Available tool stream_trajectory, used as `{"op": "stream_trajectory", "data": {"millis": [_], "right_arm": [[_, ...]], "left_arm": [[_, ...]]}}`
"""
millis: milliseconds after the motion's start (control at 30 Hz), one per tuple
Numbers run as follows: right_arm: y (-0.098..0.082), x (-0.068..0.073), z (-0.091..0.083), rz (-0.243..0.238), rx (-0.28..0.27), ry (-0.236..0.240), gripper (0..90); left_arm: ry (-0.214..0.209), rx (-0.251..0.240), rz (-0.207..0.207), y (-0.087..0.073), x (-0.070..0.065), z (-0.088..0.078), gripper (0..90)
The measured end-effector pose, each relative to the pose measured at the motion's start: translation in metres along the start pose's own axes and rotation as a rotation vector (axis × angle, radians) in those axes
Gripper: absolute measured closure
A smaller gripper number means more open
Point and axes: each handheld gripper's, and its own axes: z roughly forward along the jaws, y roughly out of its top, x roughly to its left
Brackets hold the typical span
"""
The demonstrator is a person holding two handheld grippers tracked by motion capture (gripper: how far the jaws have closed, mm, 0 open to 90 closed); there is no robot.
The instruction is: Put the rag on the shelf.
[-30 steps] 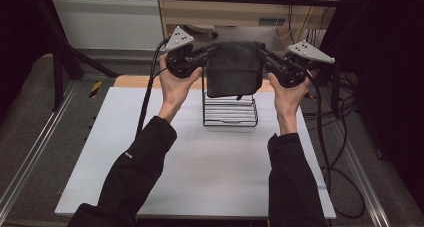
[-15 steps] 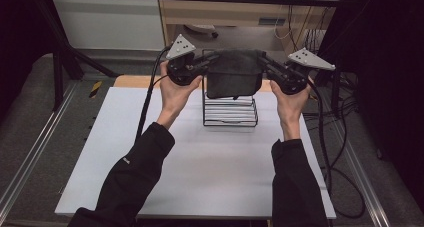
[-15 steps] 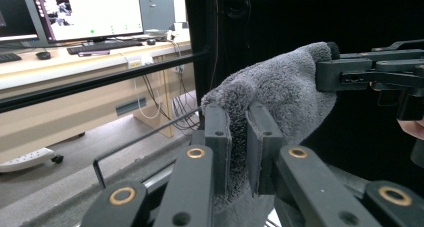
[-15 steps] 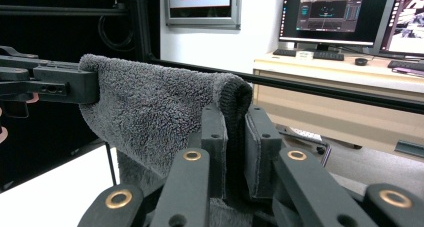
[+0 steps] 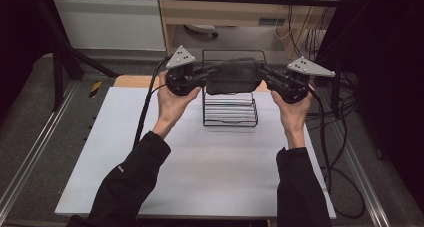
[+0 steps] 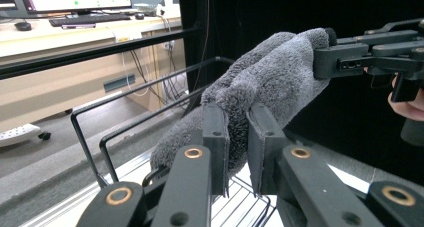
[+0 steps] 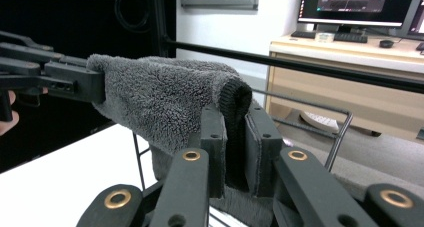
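Both grippers (image 5: pixel 212 76) (image 5: pixel 260 73) raised — clamped shut

A dark grey, fluffy towel (image 5: pixel 233 76), folded into a thick bundle, hung stretched level between the left claw (image 5: pixel 209 73) and the right claw (image 5: pixel 261 72), each clamped on one end. Its pile was plush, with a ribbed hem at the right end (image 7: pixel 235 99). It hung over the top opening of a black wire rack (image 5: pixel 230 109), its lower edge sagging inside the frame.
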Motion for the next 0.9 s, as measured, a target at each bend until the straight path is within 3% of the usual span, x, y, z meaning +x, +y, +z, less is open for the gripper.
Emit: {"op": "stream_trajectory", "data": {"millis": [300,500,600,700,900], "right_arm": [[-0.004,0.000,-0.002,-0.012,0.014,0.017,81.0],[-0.008,0.001,-0.002,-0.012,0.017,0.021,80.8],[-0.010,0.002,-0.002,-0.020,0.021,0.024,80.5],[-0.011,0.002,-0.003,-0.026,0.020,0.026,80.1],[-0.014,0.002,-0.004,-0.024,0.027,0.033,78.9]], "left_arm": [[-0.016,0.058,0.004,0.008,-0.001,-0.015,71.8],[0.010,0.033,-0.034,0.028,0.009,-0.027,71.0],[0.013,0.070,-0.064,0.035,0.013,-0.022,76.5],[-0.013,0.114,-0.088,0.035,0.014,-0.011,82.4],[-0.039,0.182,-0.069,0.030,0.006,0.003,89.4]]}}
